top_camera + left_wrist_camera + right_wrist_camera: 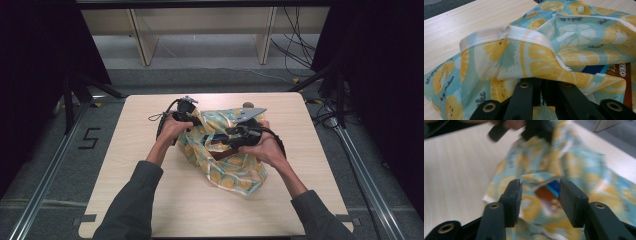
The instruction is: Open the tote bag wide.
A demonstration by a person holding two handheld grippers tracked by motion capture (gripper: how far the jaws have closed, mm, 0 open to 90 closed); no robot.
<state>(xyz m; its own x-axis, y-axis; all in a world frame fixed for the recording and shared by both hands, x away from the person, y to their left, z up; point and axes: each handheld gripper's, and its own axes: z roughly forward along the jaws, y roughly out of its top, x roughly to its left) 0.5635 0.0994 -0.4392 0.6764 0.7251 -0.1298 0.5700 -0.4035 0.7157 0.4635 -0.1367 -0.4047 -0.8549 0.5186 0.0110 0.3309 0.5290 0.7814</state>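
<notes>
Evenly lit from overhead in the high view, tabletop (150, 200) bright and pale, only soft, faint shadows under the forearms. Black and unlit at 9 and 3 o'clock beyond the curtains. Sharp and well exposed in the left gripper view, print on the fruit-patterned cloth (536, 57) crisp, no glare. Heavily motion-blurred in the right gripper view, cloth smeared, black fingers (571, 202) at 6 o'clock comparatively sharp.
</notes>
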